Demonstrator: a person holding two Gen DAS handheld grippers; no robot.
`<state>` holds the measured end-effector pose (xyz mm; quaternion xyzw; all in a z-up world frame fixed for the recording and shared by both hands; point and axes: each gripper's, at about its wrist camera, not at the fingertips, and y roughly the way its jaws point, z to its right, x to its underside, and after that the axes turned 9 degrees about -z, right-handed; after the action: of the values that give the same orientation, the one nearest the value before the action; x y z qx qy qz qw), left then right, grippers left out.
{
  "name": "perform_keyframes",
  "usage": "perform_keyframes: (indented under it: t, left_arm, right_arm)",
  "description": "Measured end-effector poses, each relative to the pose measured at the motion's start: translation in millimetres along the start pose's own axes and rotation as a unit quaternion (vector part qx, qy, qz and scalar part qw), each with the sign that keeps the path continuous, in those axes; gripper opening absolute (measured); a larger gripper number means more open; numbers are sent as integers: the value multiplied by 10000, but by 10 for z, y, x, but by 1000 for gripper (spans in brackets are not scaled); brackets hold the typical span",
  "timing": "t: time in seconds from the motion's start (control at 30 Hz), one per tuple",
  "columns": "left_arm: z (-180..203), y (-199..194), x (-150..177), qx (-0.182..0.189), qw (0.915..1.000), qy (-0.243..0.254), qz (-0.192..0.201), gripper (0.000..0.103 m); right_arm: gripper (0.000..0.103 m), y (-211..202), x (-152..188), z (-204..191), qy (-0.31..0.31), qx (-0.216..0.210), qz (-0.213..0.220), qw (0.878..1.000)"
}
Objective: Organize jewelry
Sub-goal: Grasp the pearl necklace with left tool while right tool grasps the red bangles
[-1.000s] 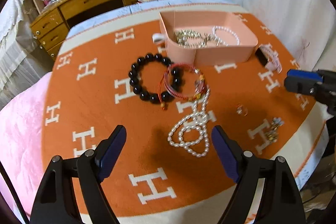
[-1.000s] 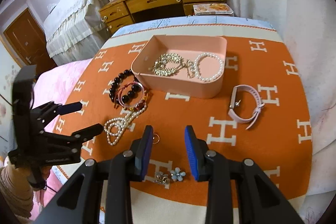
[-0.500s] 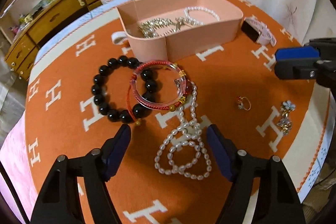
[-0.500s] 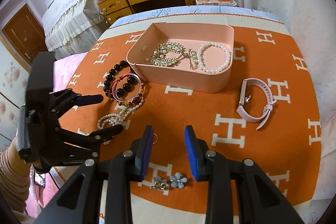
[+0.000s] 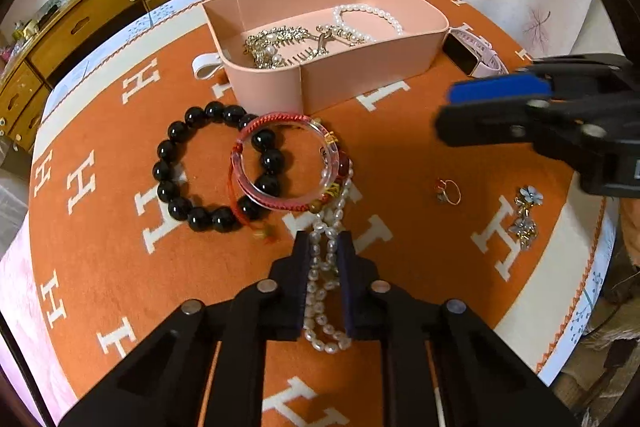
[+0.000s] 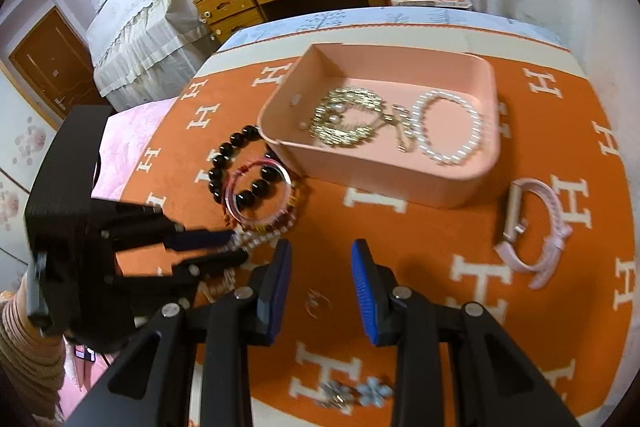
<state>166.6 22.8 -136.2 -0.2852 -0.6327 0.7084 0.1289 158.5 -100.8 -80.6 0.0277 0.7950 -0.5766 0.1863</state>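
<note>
While we count across the orange worktop, we find one pearl necklace, one black bead bracelet, one clear bangle, one ring, two flower earrings, one pink watch and one pink tray holding a pearl bracelet and gold pieces. Our left gripper is clamped on the necklace strands, which run between its pads. Our right gripper stands partly apart, holding nothing, with the ring lying just beneath its gap.
</note>
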Motion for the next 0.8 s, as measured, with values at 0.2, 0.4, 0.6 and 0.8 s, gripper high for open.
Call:
perform_keyframes:
  t: [0.2, 0.4, 0.6, 0.8]
  left_arm:
    - [-124, -76, 149, 293, 9977, -611, 27, 6]
    - [-166, -161, 351, 395, 9956, -837, 116, 6]
    - [-277, -296, 477, 592, 9918, -1109, 234, 3]
    - [-333, -588, 532, 622, 9882, -1304, 501, 3]
  right_arm:
    - [31, 290, -289, -118, 60, -152, -217, 9996]
    - [31, 627, -487, -248, 40, 61, -491, 9988]
    - [8, 725, -499, -482, -501, 680, -339, 9958]
    - [7, 564, -416, -457, -463, 561, -198, 9972]
